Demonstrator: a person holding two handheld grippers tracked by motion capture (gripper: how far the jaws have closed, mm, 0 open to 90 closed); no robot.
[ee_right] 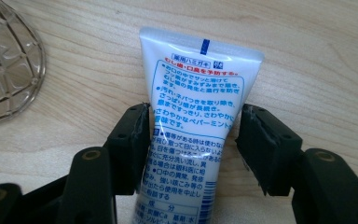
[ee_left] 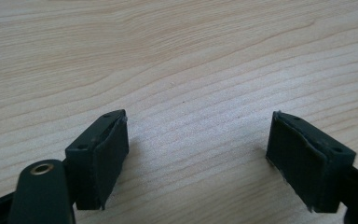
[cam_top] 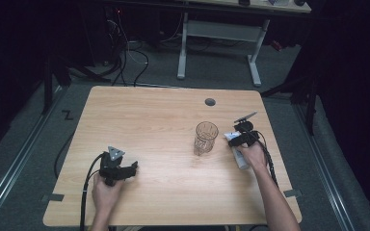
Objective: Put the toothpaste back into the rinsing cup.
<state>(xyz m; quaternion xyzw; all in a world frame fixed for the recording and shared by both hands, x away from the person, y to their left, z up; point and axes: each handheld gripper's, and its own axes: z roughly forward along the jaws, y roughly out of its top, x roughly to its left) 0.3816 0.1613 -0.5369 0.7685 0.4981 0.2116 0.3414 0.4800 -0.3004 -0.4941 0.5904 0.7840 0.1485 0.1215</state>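
I have the right gripper [ee_right: 191, 140] down at the right edge of the table [cam_top: 164, 120], its jaws set either side of a toothpaste tube [ee_right: 193, 126] that lies flat on the wood. In the right gripper view the tube runs away from me, crimped end farthest, blue print facing up. The left pad [ee_right: 137, 144] sits against the tube's edge; the right pad [ee_right: 256, 144] stands at the other edge with barely a sliver of wood showing, and I cannot tell for sure whether it presses. The tube's sides look unsquashed, so I read the jaws as apart around it rather than clamped.

From the high view, the tube [cam_top: 239, 156] lies just right of a clear, ribbed glass [cam_top: 206, 137], near but not touching it. The glass stands upright toward the table's right half; its patterned wall curves into the upper left corner of the right gripper view [ee_right: 7, 70]. My right hand [cam_top: 253, 154] covers part of the tube there.

My left gripper [ee_left: 198, 154] rests low over bare wood near the table's front left, seen from above at [cam_top: 118, 166]. Its jaws stand wide apart with nothing between them, well away from tube and glass.
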